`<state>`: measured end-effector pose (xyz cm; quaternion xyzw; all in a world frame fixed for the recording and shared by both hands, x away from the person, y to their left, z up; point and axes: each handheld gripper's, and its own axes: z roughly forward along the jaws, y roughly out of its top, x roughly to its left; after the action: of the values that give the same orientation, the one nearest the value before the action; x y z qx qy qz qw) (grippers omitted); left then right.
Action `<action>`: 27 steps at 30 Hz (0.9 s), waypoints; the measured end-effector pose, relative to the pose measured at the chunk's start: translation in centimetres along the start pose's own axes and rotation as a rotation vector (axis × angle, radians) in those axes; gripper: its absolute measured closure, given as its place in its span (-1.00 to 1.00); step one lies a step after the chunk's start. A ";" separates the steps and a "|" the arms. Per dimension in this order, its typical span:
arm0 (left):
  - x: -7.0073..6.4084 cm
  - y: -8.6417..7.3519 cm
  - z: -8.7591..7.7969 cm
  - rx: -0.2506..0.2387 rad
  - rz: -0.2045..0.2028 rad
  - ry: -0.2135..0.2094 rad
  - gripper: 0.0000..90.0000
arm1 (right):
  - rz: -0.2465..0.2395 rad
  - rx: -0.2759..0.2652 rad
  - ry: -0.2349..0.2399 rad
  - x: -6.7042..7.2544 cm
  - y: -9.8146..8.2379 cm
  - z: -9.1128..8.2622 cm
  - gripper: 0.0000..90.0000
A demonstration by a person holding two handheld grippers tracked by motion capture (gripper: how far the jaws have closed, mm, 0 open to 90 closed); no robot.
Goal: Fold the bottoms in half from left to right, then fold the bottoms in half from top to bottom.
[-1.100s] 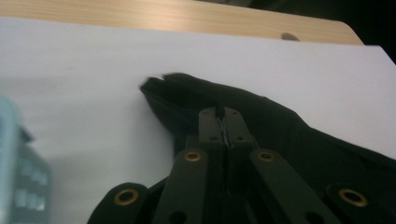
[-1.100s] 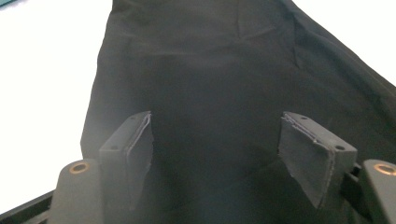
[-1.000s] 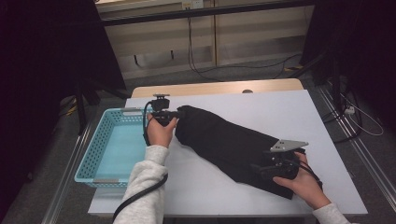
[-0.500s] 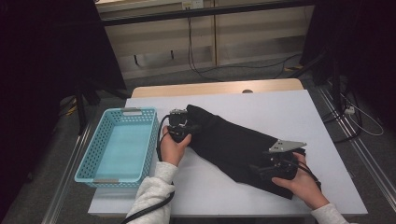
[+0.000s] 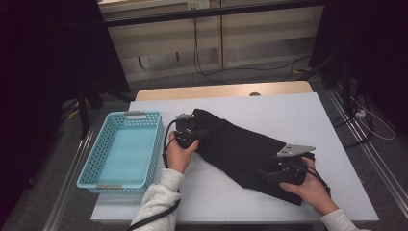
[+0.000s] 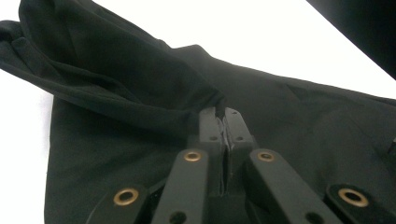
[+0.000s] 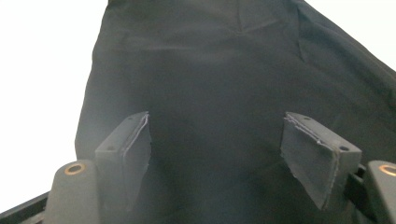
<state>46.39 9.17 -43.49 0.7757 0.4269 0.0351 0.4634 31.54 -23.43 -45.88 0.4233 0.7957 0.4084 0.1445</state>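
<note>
A black cloth (image 5: 240,149) lies slantwise across the white table (image 5: 298,110). My left gripper (image 5: 199,131) is at the cloth's upper left end, shut on a raised fold of it. In the left gripper view the jaws (image 6: 223,114) meet with the black cloth (image 6: 116,70) pinched at their tips. My right gripper (image 5: 264,174) rests at the cloth's lower right end. In the right gripper view its pads (image 7: 135,140) stand wide apart over the flat cloth (image 7: 210,60), pressing on nothing.
A light blue plastic basket (image 5: 155,144) stands on the table's left side, close to my left hand. Bare white table surrounds the cloth at the back and right. Cables lie on the floor beyond the table's far edge.
My left gripper has moved right, away from the basket, and slightly down, drawing the cloth's upper end inward with it. The right gripper has stayed put.
</note>
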 end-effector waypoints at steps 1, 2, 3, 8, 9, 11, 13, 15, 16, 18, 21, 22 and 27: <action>0.0 0.0 0.0 0.001 -0.001 -0.002 0.96 | 0.000 0.000 0.000 0.0 0.0 0.0 -0.45; 0.0 0.0 0.0 0.001 0.001 -0.001 0.96 | -0.001 -0.001 0.001 0.0 0.0 0.0 -0.45; 0.0 0.1 -0.1 -0.002 -0.004 -0.004 0.96 | 0.000 -0.001 0.001 0.0 0.0 0.0 -0.45; -1.0 0.5 -0.1 -0.009 0.014 -0.043 0.96 | 0.001 0.002 0.002 -0.1 0.0 0.0 -0.45; -1.4 0.5 -0.1 -0.011 0.018 -0.062 0.96 | 0.002 0.001 0.001 -0.1 0.0 -0.1 -0.45; -2.2 0.5 0.0 -0.002 0.036 -0.085 0.96 | 0.007 0.001 -0.003 -0.2 0.0 -0.1 -0.45; -3.0 0.2 0.3 0.017 0.059 -0.101 0.96 | 0.009 -0.002 -0.005 -0.4 -0.1 -0.2 -0.45; -3.5 -0.2 0.7 0.030 0.062 -0.127 0.95 | 0.015 -0.003 -0.008 -0.5 -0.1 -0.3 -0.45; -3.9 -0.4 1.0 0.047 0.079 -0.137 0.93 | 0.015 -0.005 -0.008 -0.5 -0.1 -0.3 -0.46; -4.0 -0.6 1.2 0.044 0.076 -0.137 0.57 | 0.020 -0.005 -0.009 -0.6 -0.1 -0.3 -0.46; -3.9 -0.4 1.0 0.048 0.053 -0.134 0.16 | 0.018 -0.006 -0.008 -0.6 -0.1 -0.2 -0.46; -3.7 -0.1 0.6 0.020 0.061 -0.123 0.03 | 0.017 -0.006 -0.006 -0.5 -0.1 -0.2 -0.46; -1.8 1.1 -1.6 -0.063 0.064 -0.006 -0.31 | 0.010 -0.008 -0.002 -0.4 0.1 -0.2 -0.46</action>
<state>45.23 8.84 -41.13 0.7741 0.3993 0.0609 0.4875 31.76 -23.80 -45.74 0.4272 0.7916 0.4121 0.1451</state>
